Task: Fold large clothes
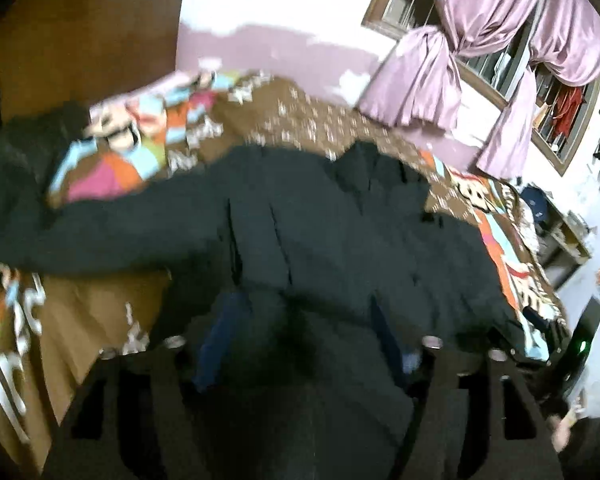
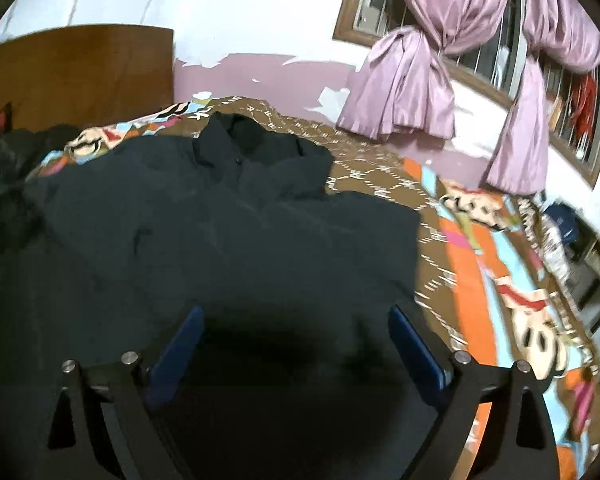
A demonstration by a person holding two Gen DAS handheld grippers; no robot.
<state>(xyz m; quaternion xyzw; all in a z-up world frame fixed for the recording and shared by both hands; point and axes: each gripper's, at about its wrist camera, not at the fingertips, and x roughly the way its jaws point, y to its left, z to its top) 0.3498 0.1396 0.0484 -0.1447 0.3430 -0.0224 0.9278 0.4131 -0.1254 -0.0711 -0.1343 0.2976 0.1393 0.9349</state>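
At the bottom of the right wrist view, the right gripper point(image 2: 296, 344) hangs with fingers wide and empty over the dark garment point(image 2: 220, 232). The left gripper point(image 1: 304, 344) looks spread too, though blur hides any pinch. The garment lies mostly flat on the patterned bed point(image 2: 480, 248), collar toward the upper centre; folding seems barely begun. Bare bedspread at right leaves room, with the bed's edge beyond.

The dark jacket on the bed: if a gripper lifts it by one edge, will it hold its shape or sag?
Likely sag: the dark jacket lies in soft creases on the patterned bedspread, and its collar is slumped. It covers much of the bed, so it probably trails when lifted. Its matte cloth looks unlikely to slip.
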